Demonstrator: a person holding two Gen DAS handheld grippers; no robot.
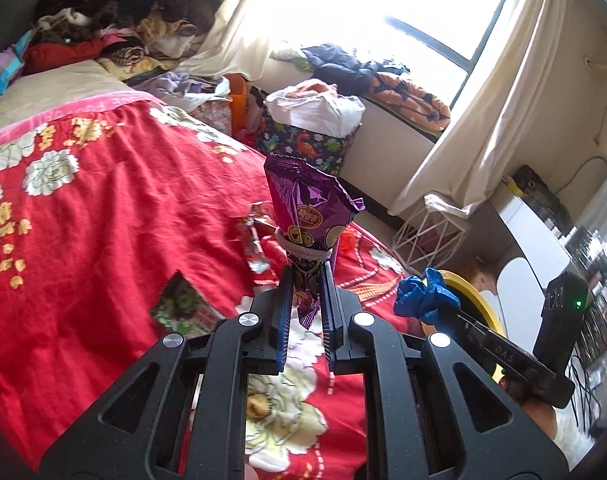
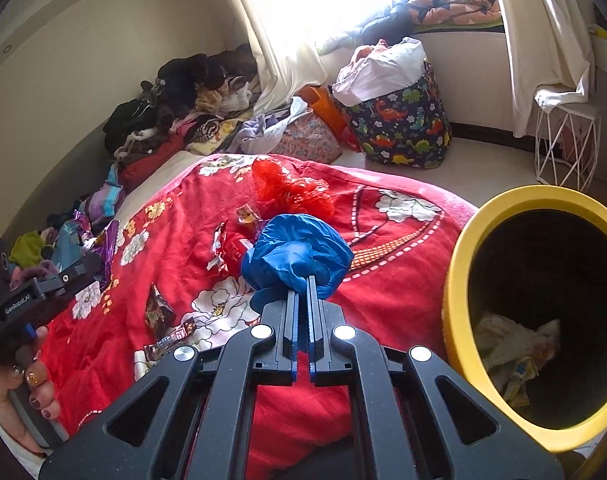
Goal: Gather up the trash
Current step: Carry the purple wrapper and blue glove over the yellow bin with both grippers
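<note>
Nearest the left wrist camera, the left gripper (image 1: pixel 307 276) pointed down and forward over the red floral blanket (image 1: pixel 103 208), its jaws clamped on the lower end of one purple snack packet (image 1: pixel 309 208), which stood upright above the fingertips with a pale band round its waist. The right gripper (image 2: pixel 302 282) was likewise tilted downward above the blanket, jaws pressed nearly together on one crumpled blue plastic bag (image 2: pixel 297 254) that bulged just beyond the tips. At the left edge of the right wrist view a hand (image 2: pixel 19 396) with painted nails held the left gripper's handle.

On the blanket lay loose trash: a dark wrapper (image 2: pixel 157 312) and an energy bar (image 2: pixel 171 344) near the right gripper, two small torn wrappers (image 2: pixel 245 214) just past the blue bag, and one crumpled red bag (image 2: pixel 287 190) farther on. One yellow bin (image 2: pixel 459 280) stood beside the blanket's right edge, close to the right gripper, with crumpled paper (image 2: pixel 511 352) at its bottom.

Beyond the blanket stood one dinosaur-print basket (image 2: pixel 403 128) stuffed with white cloth, one white wire stand (image 2: pixel 563 140) to its right, and a heap of dark clothes (image 2: pixel 183 100) against the wall.
</note>
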